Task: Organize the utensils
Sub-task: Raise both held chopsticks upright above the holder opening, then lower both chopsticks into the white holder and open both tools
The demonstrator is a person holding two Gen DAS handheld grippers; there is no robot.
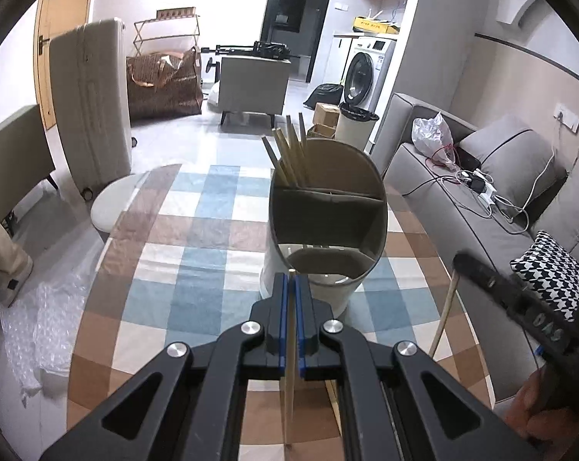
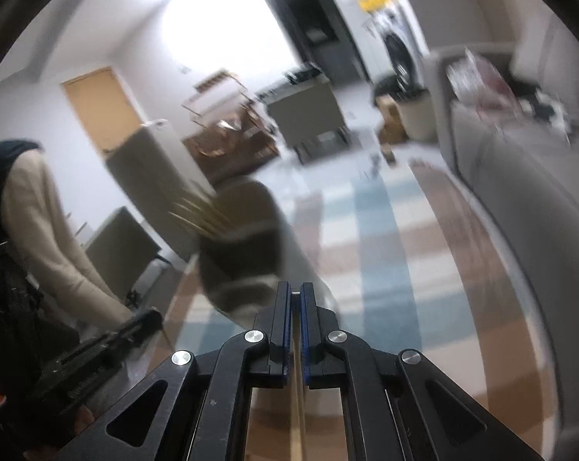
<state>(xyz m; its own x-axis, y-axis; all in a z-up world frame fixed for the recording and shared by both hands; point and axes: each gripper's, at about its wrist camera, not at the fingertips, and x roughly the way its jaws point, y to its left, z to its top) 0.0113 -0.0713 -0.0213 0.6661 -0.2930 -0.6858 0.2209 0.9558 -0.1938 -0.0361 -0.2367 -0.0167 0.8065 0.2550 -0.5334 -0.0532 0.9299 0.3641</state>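
Left wrist view: at lower centre the left gripper (image 1: 290, 282) pinches one chopstick (image 1: 289, 384); behind it stands the holder (image 1: 328, 207), more chopsticks (image 1: 289, 153) in its far compartment. The blurred right wrist view shows the right gripper (image 2: 295, 292) pinching another chopstick (image 2: 298, 415).

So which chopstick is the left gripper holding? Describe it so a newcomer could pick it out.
On the checkered table stands a grey divided holder with a bundle of chopsticks upright in its far compartment. The one meant is the single pale chopstick pinched between the left gripper just before the holder, outside it.
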